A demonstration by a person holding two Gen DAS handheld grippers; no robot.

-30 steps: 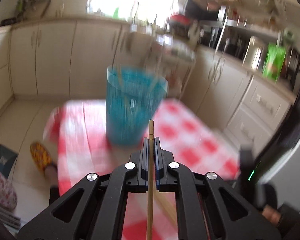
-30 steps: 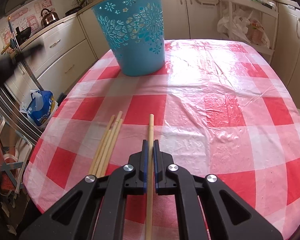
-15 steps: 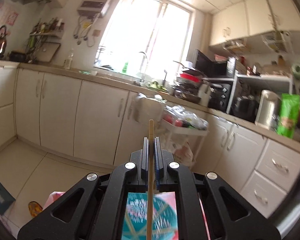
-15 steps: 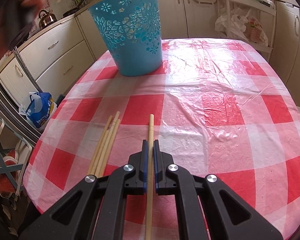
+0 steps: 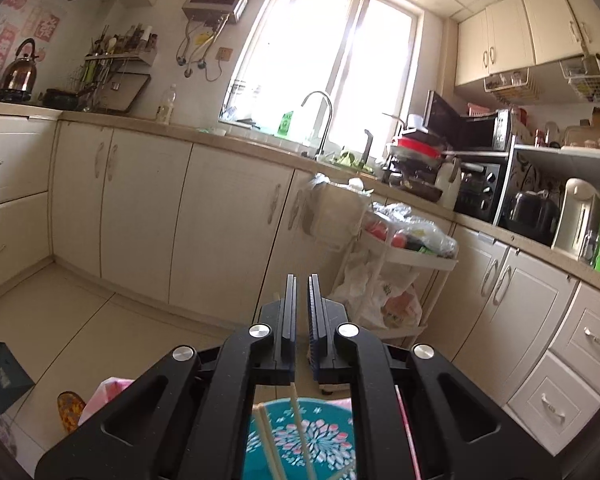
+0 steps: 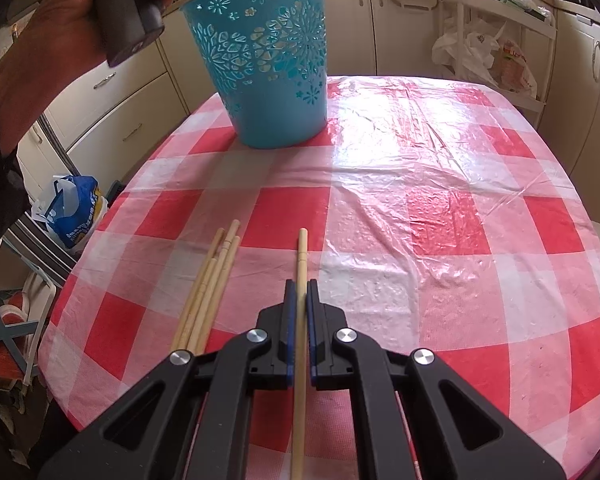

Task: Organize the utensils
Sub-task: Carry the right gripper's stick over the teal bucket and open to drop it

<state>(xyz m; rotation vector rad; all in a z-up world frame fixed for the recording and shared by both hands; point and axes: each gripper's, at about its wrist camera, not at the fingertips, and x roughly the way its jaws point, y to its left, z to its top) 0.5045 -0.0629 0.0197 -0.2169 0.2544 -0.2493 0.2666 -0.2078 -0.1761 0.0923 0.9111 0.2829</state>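
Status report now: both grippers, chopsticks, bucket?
Left gripper above blue bucket, nothing between fingers. Right gripper shut on chopstick. Loose chopsticks on table. Path clear.

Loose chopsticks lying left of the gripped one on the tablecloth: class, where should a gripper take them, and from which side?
Probably at the far ends, where the loose chopsticks fan apart; nearer the camera they lie bunched and run under the right gripper. Come from above, jaws straddling one stick crosswise, since they lie flat on the tablecloth.
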